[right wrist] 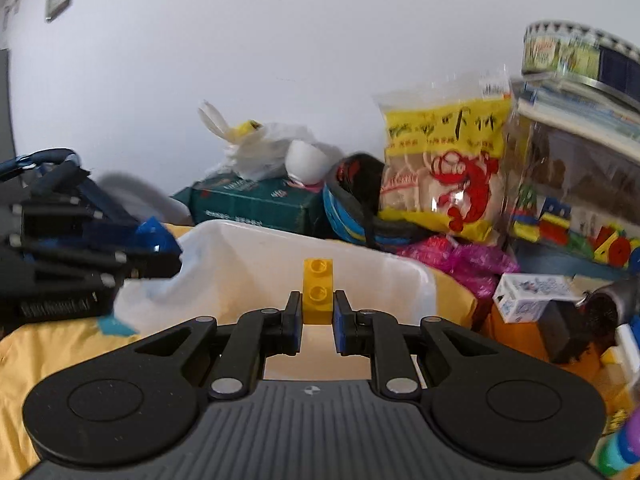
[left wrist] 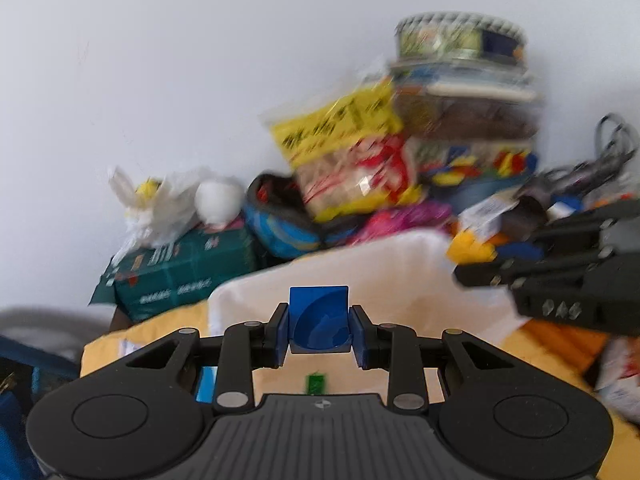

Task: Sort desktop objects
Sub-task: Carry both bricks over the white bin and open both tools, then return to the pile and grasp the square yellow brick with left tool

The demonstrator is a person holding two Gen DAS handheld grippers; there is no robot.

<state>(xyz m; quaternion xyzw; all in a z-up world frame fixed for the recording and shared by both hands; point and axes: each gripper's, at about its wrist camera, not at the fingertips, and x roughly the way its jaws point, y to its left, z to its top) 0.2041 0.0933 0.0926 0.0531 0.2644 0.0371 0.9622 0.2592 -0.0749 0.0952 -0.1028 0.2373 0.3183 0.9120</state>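
My left gripper [left wrist: 319, 334] is shut on a blue block [left wrist: 319, 318] with a curved cut-out, held above the near edge of a white bin [left wrist: 400, 272]. My right gripper [right wrist: 317, 322] is shut on a yellow two-stud brick [right wrist: 318, 292], held upright in front of the same white bin [right wrist: 280, 256]. In the left wrist view the right gripper [left wrist: 472, 270] comes in from the right with the yellow brick [left wrist: 470, 249] at its tip. The right wrist view has the left gripper [right wrist: 160, 258] at the left edge, with the blue block [right wrist: 154, 236].
Behind the bin, against the wall, lie a green box [right wrist: 256, 200], a white plastic bag [right wrist: 256, 144], a yellow snack bag [right wrist: 444, 168], a pink wrapper [right wrist: 460, 260] and a jar of coloured blocks [right wrist: 576, 200]. A small milk carton [right wrist: 528, 296] lies right. A yellow cloth [right wrist: 40, 352] covers the table.
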